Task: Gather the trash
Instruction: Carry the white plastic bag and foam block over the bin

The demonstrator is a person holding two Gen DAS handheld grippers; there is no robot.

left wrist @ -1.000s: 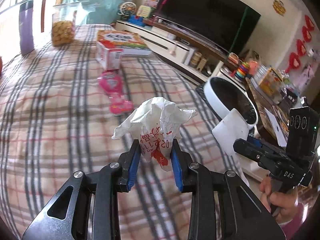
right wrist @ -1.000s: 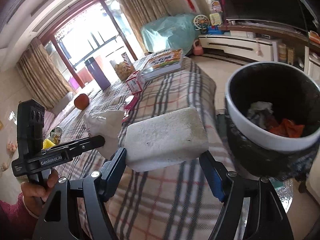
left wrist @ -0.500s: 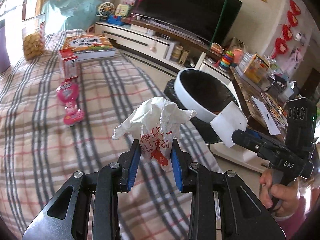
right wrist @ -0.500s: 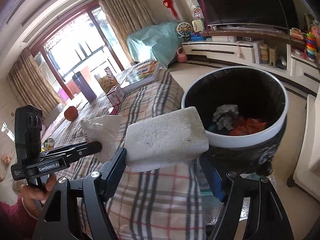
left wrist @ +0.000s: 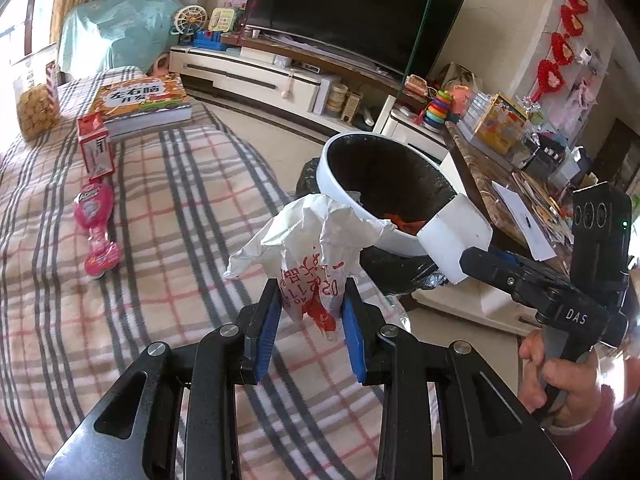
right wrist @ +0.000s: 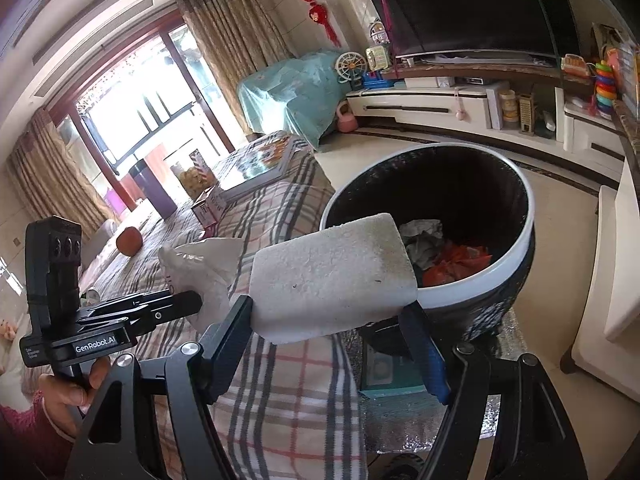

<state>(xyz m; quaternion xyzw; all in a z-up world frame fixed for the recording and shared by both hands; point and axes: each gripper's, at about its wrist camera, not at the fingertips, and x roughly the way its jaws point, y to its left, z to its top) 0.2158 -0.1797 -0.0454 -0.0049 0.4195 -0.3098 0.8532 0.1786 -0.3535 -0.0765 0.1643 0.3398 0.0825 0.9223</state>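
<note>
— While both pieces are up off the blanket [left wrist: 152, 208], how do you reckon they'll behave on the way to the bin [right wrist: 516, 248]?

— Differently. The left gripper [left wrist: 310, 316] has its jaws drawn narrow, pinching a crumpled paper bag [left wrist: 312, 256] low down at its printed end. It looks very light and soft, and the loose top flares above the pads, so it could catch air or flop. Gripping at the bunched base seems the right place, since the layers are thickest there.

— And the other one?

— The right gripper [right wrist: 332, 320] stands wide, closed on a white foam block [right wrist: 332, 276] by its two short ends. I'd judge it light, fairly stiff but crumbly; its surface looks grainy. Too hard a squeeze might dent it, and a loose one might let it pivot between the pads.

— Where do they sit relative to the bin?

— In the right wrist view the block's far corner overlaps the white rim, and paper and orange scraps lie inside. The bag is near the rim, on the blanket side, beside the block.

— Any risk at release?

— The bag may drift and land outside unless it is well over the opening. The block should fall straight.
</note>
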